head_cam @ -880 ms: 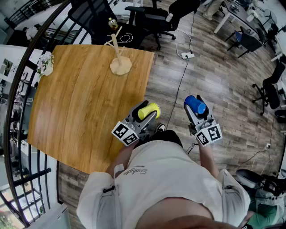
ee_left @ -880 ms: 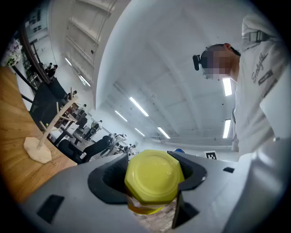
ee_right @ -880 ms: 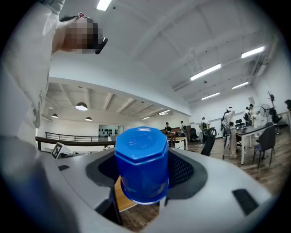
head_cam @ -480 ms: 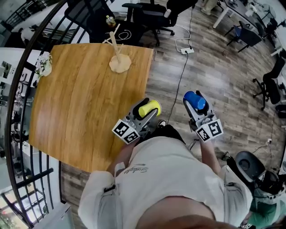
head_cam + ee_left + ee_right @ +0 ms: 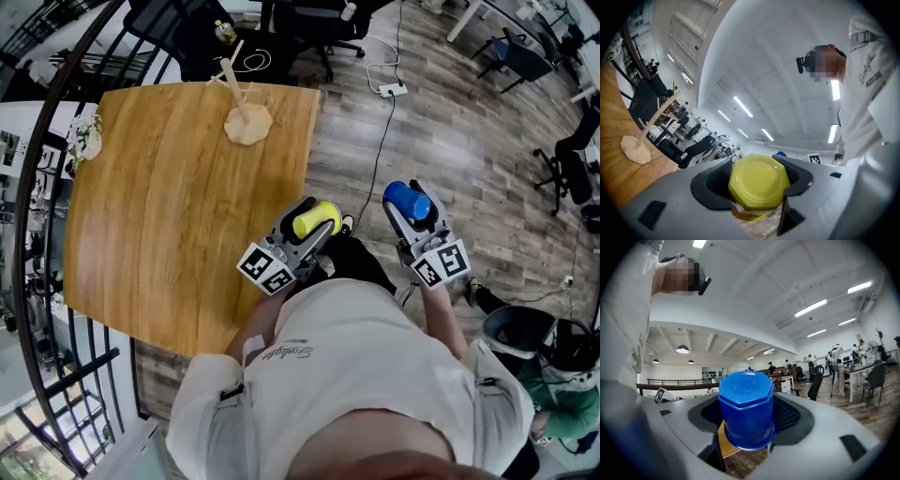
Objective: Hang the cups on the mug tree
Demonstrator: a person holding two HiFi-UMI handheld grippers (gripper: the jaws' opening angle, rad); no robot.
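Note:
A yellow cup (image 5: 316, 219) (image 5: 758, 184) sits between the jaws of my left gripper (image 5: 309, 225) (image 5: 757, 187), which is shut on it, its bottom facing outward. My right gripper (image 5: 409, 206) (image 5: 747, 418) is shut on a blue cup (image 5: 407, 200) (image 5: 746, 408), held the same way. Both grippers hover over the floor beside the near right edge of the wooden table (image 5: 159, 206). The wooden mug tree (image 5: 239, 98) (image 5: 644, 131) stands on a round base at the table's far right corner, with bare pegs.
A small white flower pot (image 5: 86, 139) sits at the table's far left edge. Black railings (image 5: 37, 309) curve along the left. Office chairs (image 5: 309, 28) and a power strip with cable (image 5: 389, 91) lie beyond the table. A dark bin (image 5: 516, 333) stands at lower right.
The table and mug tree have slid slightly up and left in the head view as the person shifted. Both grippers keep their cups and stay in about the same place.

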